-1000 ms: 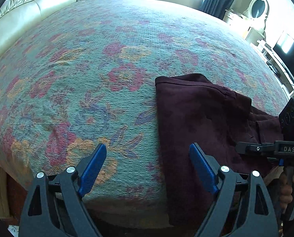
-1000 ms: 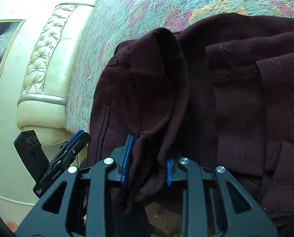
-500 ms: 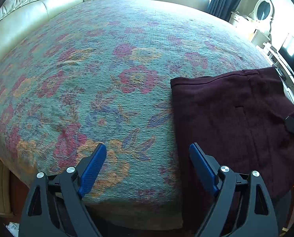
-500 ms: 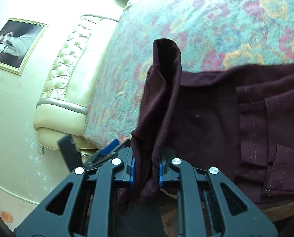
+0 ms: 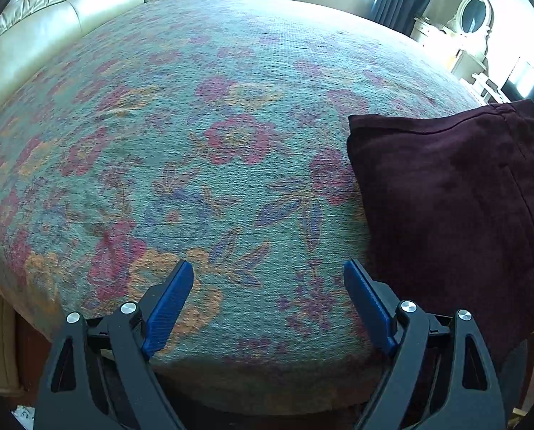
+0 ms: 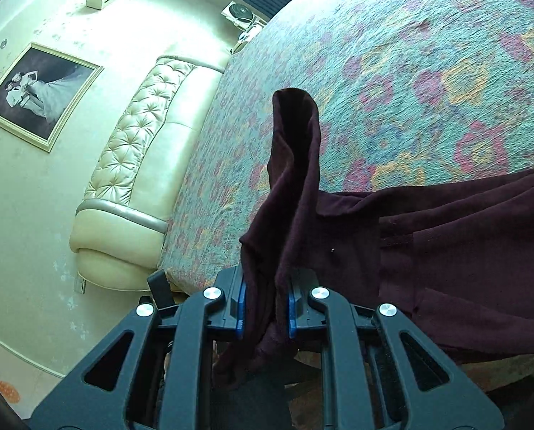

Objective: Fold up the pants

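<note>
- On the bed [image 5: 202, 114], over its floral cover of teal, pink and orange, the left tongs [image 5: 268, 286] hang with blue pads spread wide and nothing between them.
- To their right, the dark maroon pants [image 5: 446, 197] lie on the cover near the bed's front edge, a stitched seam running along the top side.
- From the right wrist view, the right tongs [image 6: 266, 304] are drawn narrow and pinch a bunched fold of the pants [image 6: 295, 186], after closing further on it just now; the cloth rises in a ridge ahead of the pads and the rest trails off to the right across the cover.
- A loose end of the fabric hangs down below the pads.
- Beyond the bed stand a cream tufted headboard [image 6: 138, 132] and a framed picture [image 6: 39, 95] on the wall.
</note>
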`<state>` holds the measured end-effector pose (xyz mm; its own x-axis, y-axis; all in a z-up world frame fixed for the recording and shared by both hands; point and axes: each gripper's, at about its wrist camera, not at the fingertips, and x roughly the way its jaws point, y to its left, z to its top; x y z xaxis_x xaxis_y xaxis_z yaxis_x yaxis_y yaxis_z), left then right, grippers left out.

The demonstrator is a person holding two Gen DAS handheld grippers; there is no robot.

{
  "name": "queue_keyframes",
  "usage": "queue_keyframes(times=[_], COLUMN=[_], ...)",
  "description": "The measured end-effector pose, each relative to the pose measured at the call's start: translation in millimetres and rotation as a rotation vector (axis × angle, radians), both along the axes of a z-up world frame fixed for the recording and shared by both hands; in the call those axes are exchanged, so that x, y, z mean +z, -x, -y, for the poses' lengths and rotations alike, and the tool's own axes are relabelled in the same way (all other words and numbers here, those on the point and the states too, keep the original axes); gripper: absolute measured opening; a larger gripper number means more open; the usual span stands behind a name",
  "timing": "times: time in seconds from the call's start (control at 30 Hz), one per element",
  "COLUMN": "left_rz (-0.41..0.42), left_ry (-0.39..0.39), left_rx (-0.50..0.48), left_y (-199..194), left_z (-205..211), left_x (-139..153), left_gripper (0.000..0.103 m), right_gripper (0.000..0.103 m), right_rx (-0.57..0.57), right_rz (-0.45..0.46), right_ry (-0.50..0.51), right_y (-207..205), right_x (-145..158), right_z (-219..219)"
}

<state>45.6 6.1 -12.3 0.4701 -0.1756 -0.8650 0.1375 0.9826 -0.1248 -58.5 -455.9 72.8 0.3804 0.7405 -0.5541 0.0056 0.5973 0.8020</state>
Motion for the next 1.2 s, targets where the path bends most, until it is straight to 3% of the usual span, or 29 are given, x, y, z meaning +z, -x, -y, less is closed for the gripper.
queue_keyframes(times=[0.4,0.6,1.2], left_rz=[-0.012,-0.022,-0.034], left_ry=[0.002,-0.006,-0.004], left_rx=[-0.024,-0.032,-0.060], left_y=[4.0,3.9,8.3], left_z=[7.7,10.7,20.8], left_x=[-3.9,-9.2,-12.9], left_gripper=[0.085,0.085,0.085], right_gripper=[0.016,0.016,0.014], right_rx=[-0.110,-0.168,-0.304], right_rz=[0.004,-0.031,-0.084], right_ry=[0.022,0.052,-0.056], right_y=[16.2,27.2,49.9], right_x=[-1.1,-16.1,-63.2], right_z=[68.9,99.0,155.0])
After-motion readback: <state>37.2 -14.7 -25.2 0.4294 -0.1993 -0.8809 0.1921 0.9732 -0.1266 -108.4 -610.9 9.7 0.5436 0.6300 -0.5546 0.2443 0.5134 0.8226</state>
